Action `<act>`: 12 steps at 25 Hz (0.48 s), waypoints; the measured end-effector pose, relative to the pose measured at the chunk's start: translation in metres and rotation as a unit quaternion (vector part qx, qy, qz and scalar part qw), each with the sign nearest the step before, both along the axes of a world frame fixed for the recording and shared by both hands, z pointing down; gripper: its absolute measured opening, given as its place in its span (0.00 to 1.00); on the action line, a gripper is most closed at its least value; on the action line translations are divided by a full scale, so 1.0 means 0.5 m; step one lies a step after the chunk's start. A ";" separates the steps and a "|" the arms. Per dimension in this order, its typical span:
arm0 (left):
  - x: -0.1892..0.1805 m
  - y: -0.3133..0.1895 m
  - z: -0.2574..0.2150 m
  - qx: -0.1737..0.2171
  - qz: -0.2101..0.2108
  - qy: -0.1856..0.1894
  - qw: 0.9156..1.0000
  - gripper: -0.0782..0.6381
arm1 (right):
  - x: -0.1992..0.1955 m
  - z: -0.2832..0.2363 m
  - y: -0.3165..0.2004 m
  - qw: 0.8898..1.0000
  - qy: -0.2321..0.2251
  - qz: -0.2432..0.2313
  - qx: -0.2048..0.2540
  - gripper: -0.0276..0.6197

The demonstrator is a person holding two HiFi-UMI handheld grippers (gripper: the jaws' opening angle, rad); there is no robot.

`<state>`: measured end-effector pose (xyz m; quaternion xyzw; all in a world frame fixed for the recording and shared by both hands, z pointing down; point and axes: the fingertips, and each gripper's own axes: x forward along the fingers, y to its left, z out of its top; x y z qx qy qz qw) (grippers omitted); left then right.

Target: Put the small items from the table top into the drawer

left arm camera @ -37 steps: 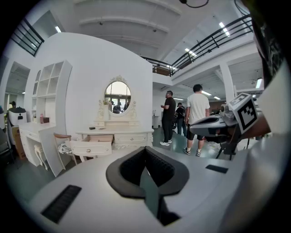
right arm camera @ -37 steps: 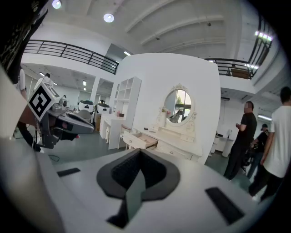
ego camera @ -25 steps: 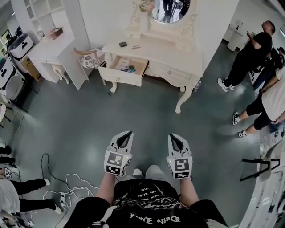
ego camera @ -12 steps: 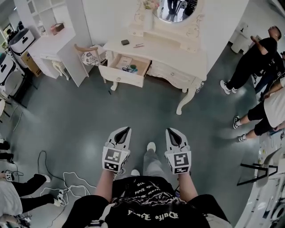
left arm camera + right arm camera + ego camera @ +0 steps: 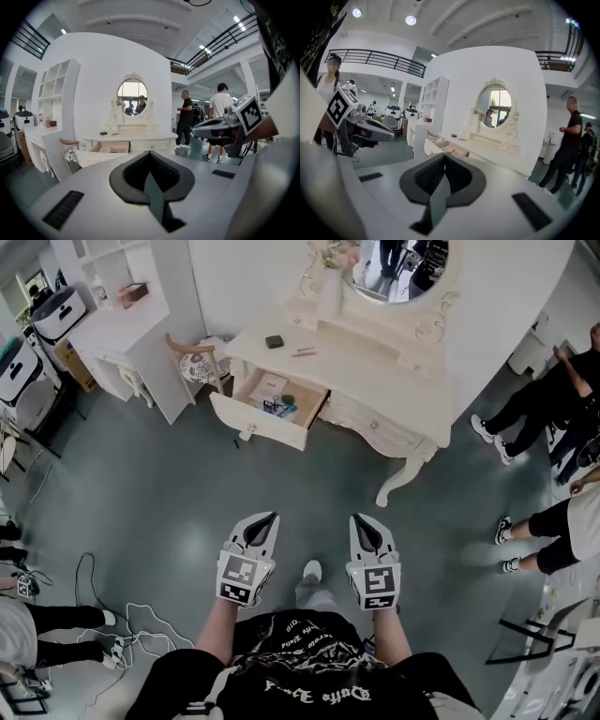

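Both closed and empty: your left hand-held gripper [image 5: 266,523] and right hand-held gripper [image 5: 365,524] have jaws pressed together with nothing between them, and are held low in front of you over grey-green floor [image 5: 178,493]. Loose cables [image 5: 131,634] lie at 8 o'clock from the left one, clear of your path. Everything you need is well apart from you, across open floor. The drawer [image 5: 246,421] stands pulled open at 12 o'clock from the left unit, 11 from the right, and already holds a booklet and some small dark bits. Just behind it on the counter [image 5: 375,357] sit the remaining items: a small dark box [image 5: 274,341] at dead 12 from the left unit, and a thin pen-like stick [image 5: 303,352] beside it, long axis roughly 9-to-3 in the head view. The left side looks nearer to both, so I'd lead with it. Close the gap first, open the jaws, and bite the stick across its short axis. A chair [image 5: 199,360] sits at the counter's left end, a white desk [image 5: 117,329] at 10 o'clock, a mirror [image 5: 398,263] behind the counter, and bystanders [image 5: 539,395] at 2 o'clock.
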<state>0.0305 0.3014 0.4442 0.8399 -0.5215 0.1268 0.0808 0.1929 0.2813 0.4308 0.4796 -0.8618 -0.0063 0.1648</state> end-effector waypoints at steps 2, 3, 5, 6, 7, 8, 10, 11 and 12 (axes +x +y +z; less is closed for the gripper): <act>0.012 -0.032 0.003 -0.003 -0.003 0.000 1.000 0.13 | 0.011 0.001 -0.036 1.000 -0.003 -0.001 -0.002 0.06; 0.018 -0.050 0.004 -0.004 -0.006 -0.001 1.000 0.13 | 0.017 0.002 -0.054 1.000 -0.003 -0.003 -0.003 0.06; 0.030 -0.086 0.005 -0.005 -0.012 -0.002 1.000 0.13 | 0.030 0.007 -0.091 1.000 -0.002 -0.008 -0.006 0.06; 0.037 -0.103 0.005 -0.005 -0.015 -0.002 1.000 0.13 | 0.038 0.009 -0.110 1.000 -0.003 -0.009 -0.008 0.06; 0.044 -0.121 0.005 -0.005 -0.017 -0.001 1.000 0.13 | 0.046 0.010 -0.128 1.000 -0.004 -0.011 -0.010 0.06; 0.052 -0.138 0.005 -0.006 -0.020 -0.001 1.000 0.13 | 0.053 0.011 -0.147 1.000 -0.004 -0.012 -0.010 0.06; 0.067 -0.169 0.009 -0.007 -0.026 0.000 1.000 0.13 | 0.068 0.012 -0.182 1.000 -0.003 -0.018 -0.009 0.06; 0.074 -0.184 0.011 -0.008 -0.029 0.000 1.000 0.13 | 0.075 0.012 -0.197 1.000 -0.002 -0.021 -0.008 0.06; 0.081 -0.198 0.013 -0.008 -0.032 0.001 0.999 0.13 | 0.082 0.013 -0.212 1.000 -0.001 -0.023 -0.008 0.06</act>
